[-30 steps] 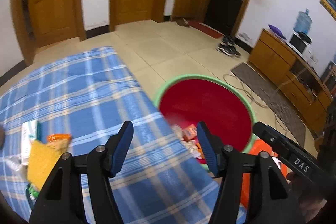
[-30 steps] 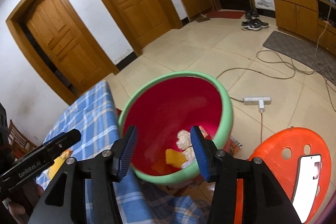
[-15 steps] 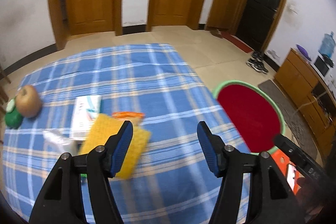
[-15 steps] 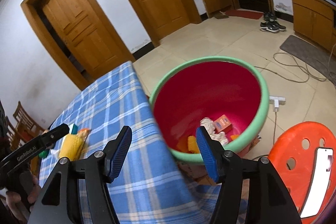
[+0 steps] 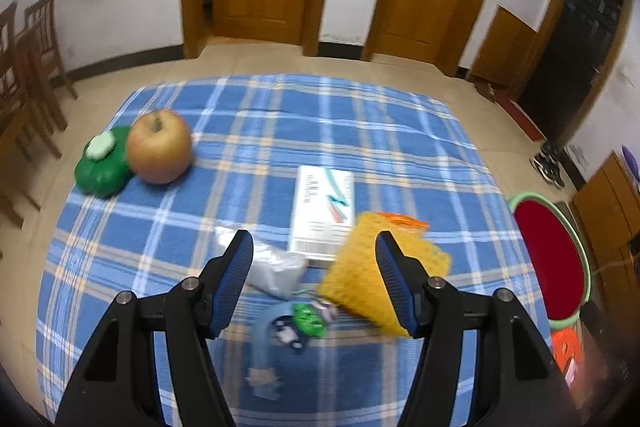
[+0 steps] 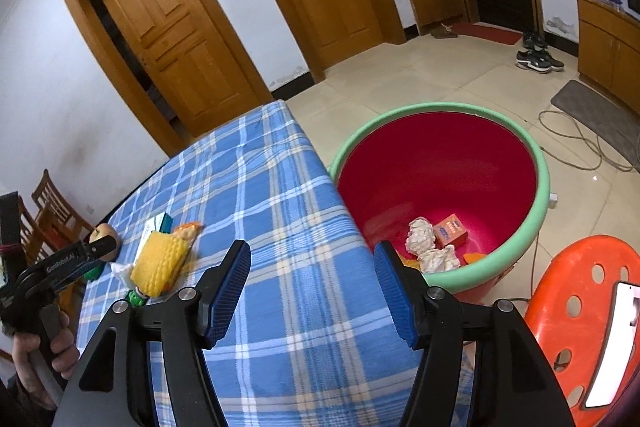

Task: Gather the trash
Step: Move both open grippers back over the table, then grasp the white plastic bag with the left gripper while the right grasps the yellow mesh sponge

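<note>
Trash lies on the blue checked tablecloth (image 5: 280,131): a yellow foam net (image 5: 372,279), an orange wrapper (image 5: 404,221) behind it, a white box (image 5: 324,211), a clear plastic bag (image 5: 272,267) and a small green wrapper (image 5: 308,319). My left gripper (image 5: 314,279) hangs open just above this pile, holding nothing. The red bin with a green rim (image 6: 440,183) stands beside the table and holds crumpled paper (image 6: 424,243) and an orange carton (image 6: 450,231). My right gripper (image 6: 312,283) is open and empty over the table's edge next to the bin. The yellow net (image 6: 160,263) shows there too.
An apple (image 5: 160,151) and a green toy pepper (image 5: 104,163) sit at the table's far left. An orange stool (image 6: 580,315) with a phone (image 6: 616,343) on it stands right of the bin. Wooden chairs (image 5: 28,75), doors and floor cables (image 6: 580,135) surround the table.
My left gripper swung left from the bin to above the trash pile on the cloth. The right gripper's jaws widened and it drew back from over the bin toward the table edge.
</note>
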